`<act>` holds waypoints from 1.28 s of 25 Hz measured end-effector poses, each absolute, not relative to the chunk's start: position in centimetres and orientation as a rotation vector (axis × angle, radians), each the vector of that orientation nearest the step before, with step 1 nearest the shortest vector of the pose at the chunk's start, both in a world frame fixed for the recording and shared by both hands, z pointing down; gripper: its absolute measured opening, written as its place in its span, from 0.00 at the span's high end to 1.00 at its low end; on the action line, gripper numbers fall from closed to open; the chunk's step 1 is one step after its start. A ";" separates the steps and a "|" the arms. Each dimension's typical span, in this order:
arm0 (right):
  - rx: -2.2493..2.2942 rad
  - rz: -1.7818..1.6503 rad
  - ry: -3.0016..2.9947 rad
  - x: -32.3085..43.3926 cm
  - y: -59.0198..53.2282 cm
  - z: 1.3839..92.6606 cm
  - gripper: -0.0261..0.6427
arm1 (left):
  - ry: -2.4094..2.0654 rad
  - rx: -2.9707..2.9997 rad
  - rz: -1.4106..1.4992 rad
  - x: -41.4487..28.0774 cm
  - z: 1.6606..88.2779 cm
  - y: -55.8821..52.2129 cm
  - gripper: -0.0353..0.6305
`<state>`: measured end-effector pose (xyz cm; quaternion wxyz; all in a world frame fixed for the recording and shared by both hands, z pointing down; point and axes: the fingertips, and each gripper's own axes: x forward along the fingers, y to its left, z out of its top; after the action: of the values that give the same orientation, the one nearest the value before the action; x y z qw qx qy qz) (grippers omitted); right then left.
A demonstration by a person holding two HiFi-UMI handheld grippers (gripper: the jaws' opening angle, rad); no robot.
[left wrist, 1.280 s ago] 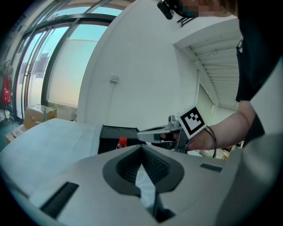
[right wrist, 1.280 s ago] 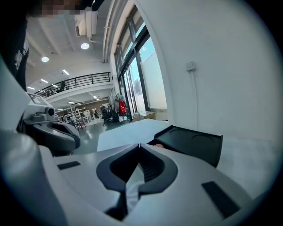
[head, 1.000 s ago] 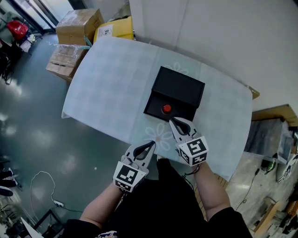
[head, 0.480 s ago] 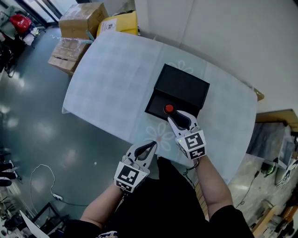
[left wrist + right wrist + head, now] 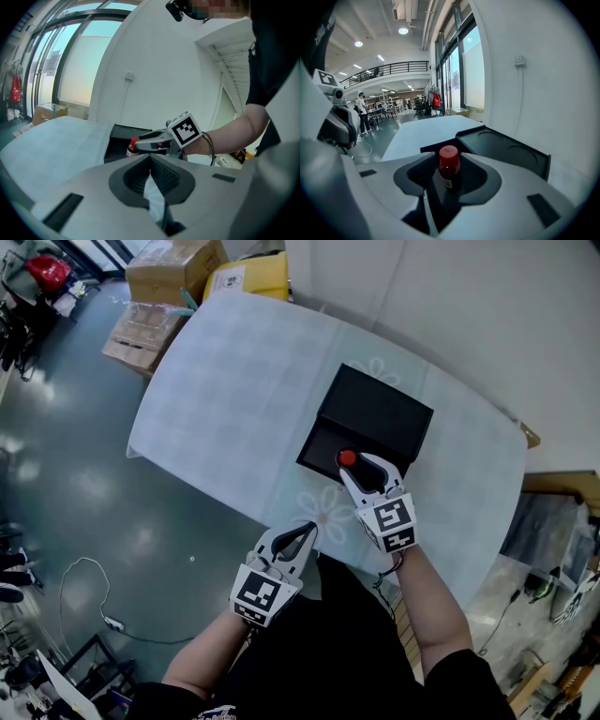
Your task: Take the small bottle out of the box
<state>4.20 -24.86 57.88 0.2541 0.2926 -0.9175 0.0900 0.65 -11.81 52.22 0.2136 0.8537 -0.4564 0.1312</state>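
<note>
Head view first: my right tongs (image 5: 359,468) have come forward from the near edge of the worktop (image 5: 225,381) to the open black box (image 5: 375,413) at frame centre, their tips beside the small bottle (image 5: 347,457) with its red cap. The left tongs (image 5: 302,532) hang back at lower centre.

Left gripper view: these tongs have their tips together and hold nothing. Beyond them I get the side-on look the others lack, with the bottle upright in the box and the right tongs level with it.

Right gripper view: the right tongs are opening wide. The bottle stands between the jaws at frame centre, untouched as far as I can see. I judge the reach done and closing on it next.
</note>
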 end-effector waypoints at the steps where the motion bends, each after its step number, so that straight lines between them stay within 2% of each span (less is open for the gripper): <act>1: 0.790 0.243 -2.493 4.1 -25.0 58.0 0.69 | -1.269 2.366 0.365 0.6 52.3 -11.9 0.91; 14: 0.753 0.208 -2.496 2.8 -26.0 59.1 0.67 | -1.293 2.316 0.373 0.0 53.4 -11.8 0.91; 32: 0.772 0.165 -2.497 2.7 -25.5 58.6 0.72 | -1.315 2.307 0.373 -1.2 53.1 -10.9 0.91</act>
<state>2.73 -25.51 58.64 0.2584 0.2846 -0.9211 0.0609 -1.18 -10.92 53.13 0.2279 0.8378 -0.4774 0.1353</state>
